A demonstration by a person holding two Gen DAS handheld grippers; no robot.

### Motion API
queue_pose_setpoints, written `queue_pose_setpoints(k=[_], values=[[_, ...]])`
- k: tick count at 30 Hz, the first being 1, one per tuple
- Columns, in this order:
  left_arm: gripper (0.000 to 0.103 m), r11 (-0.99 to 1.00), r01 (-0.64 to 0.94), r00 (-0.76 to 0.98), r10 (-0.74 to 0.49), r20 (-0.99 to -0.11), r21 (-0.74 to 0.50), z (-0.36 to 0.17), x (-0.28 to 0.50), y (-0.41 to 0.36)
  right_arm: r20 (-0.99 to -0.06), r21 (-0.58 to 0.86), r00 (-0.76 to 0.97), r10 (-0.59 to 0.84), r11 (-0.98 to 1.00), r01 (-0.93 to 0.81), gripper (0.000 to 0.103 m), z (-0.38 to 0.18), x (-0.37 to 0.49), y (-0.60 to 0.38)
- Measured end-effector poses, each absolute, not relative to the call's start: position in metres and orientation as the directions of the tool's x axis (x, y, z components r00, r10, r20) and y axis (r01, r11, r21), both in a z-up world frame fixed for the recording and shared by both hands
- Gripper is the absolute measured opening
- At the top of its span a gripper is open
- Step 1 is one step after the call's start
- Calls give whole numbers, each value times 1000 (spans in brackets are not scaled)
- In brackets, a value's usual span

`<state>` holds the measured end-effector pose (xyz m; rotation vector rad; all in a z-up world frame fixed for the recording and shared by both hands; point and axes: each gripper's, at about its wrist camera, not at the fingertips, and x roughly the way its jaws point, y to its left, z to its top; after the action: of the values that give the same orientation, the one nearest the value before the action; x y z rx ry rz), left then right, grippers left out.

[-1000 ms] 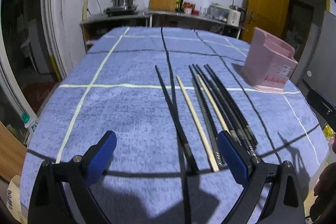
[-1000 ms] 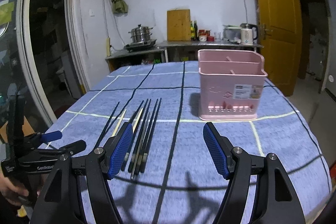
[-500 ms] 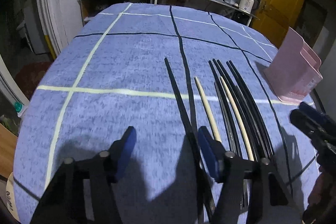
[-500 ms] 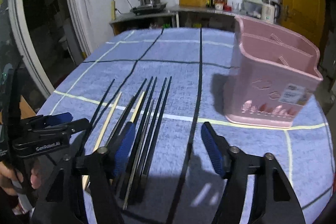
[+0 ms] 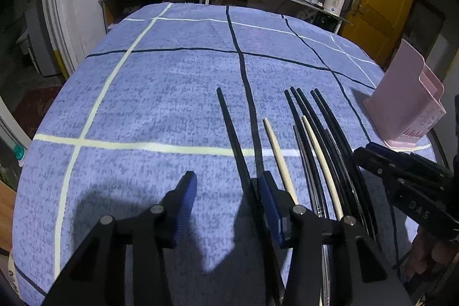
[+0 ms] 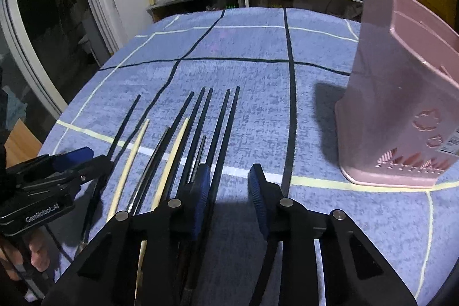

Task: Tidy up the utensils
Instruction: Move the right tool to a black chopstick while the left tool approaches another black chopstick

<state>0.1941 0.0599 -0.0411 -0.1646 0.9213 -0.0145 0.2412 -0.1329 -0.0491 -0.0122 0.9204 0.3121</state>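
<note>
Chopsticks [image 6: 200,131] are laid lower left on the table [image 6: 258,70], pink holder [image 6: 401,105] at right; both hand-held grippers, left [image 5: 226,191] and right [image 6: 229,182], are closing, nothing yet clamped.

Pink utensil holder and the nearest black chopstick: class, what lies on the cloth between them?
Nothing: in the right wrist view, only bare blue tablecloth separates the pink utensil holder from the outermost black chopstick.

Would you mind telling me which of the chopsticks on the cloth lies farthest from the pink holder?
The lone black chopstick at the left end of the row; it lies apart from the bunch, beyond the outer pale one, farthest from the pink holder.
</note>
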Motion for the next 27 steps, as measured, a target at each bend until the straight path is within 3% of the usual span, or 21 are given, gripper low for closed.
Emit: queue_pose_setpoints(k=[5, 8, 20, 23, 24, 27], values=[[45, 995, -50, 602, -36, -798, -83, -41, 199, 52, -793, 109, 555, 250, 955, -274, 26, -54, 249, -129], [39, 997, -54, 603, -17, -798, -62, -41, 202, 51, -796, 104, 554, 245, 956, -274, 23, -53, 252, -130], [27, 994, -54, 566, -45, -823, -91, -38, 224, 58, -822, 88, 523, 227, 957, -277, 23, -53, 276, -121], [22, 996, -54, 568, -33, -823, -77, -39, 223, 55, -827, 54, 526, 199, 959, -279, 12, -52, 277, -118], [16, 996, -55, 568, -33, -822, -77, -39, 224, 55, -828, 56, 523, 201, 958, -280, 10, -52, 278, -117], [10, 993, -62, 561, -49, -827, -101, -39, 228, 58, -831, 71, 515, 212, 957, -280, 8, -52, 280, -118]])
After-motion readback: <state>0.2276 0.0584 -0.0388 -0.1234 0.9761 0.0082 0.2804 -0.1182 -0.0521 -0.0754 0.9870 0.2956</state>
